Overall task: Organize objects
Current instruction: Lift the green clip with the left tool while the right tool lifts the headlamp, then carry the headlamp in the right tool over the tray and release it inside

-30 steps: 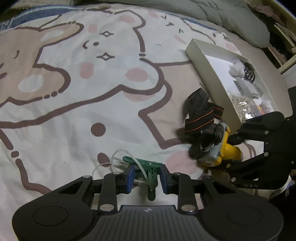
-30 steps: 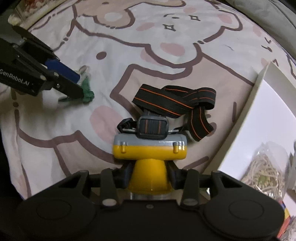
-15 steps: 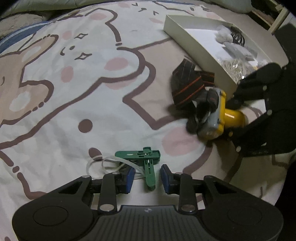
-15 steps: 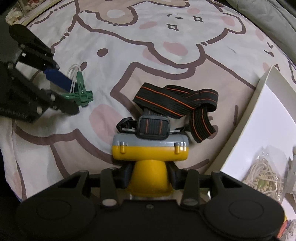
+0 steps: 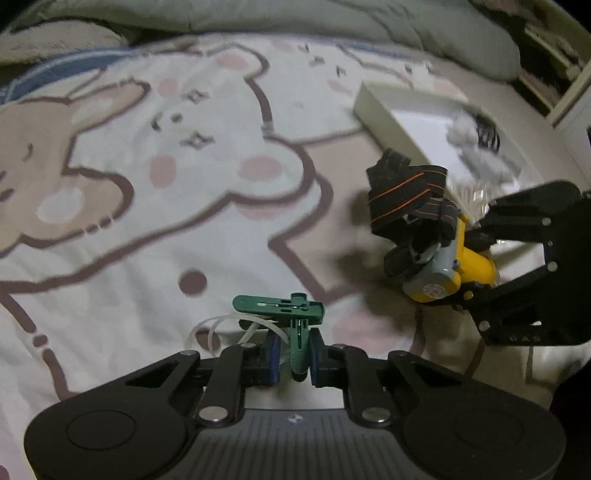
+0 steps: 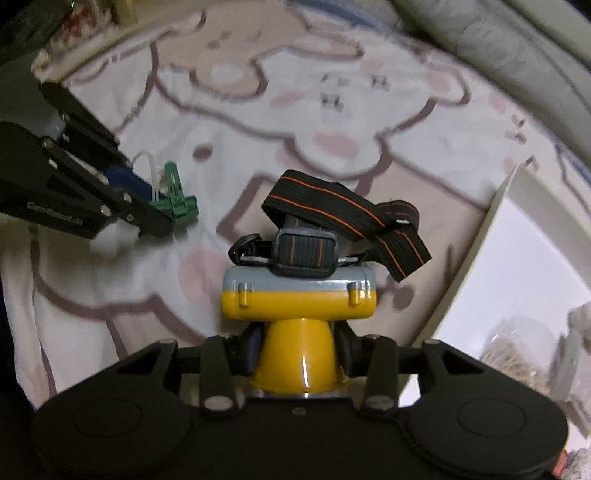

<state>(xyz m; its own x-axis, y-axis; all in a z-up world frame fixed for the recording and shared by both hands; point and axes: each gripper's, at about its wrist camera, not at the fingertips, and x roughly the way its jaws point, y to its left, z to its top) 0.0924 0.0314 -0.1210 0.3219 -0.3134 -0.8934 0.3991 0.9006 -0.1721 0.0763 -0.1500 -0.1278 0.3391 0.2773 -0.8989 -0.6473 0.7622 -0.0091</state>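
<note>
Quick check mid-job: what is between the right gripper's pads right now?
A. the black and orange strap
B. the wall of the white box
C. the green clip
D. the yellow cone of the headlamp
D: in the right wrist view the right gripper has a pad against each side of the yellow headlamp cone.

Bed with cartoon-bear sheet (image 5: 207, 206), shallow white box (image 5: 384, 122) lying on it, grey-green duvet (image 5: 332, 22) bunched along the far edge

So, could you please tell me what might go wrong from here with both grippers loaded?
The left gripper is closing on only the tail of the green plastic clip, which may twist free. Its clear looped cord could snag. The yellow headlamp's black elastic strap hangs loose and may catch the white cardboard box's wall.
</note>
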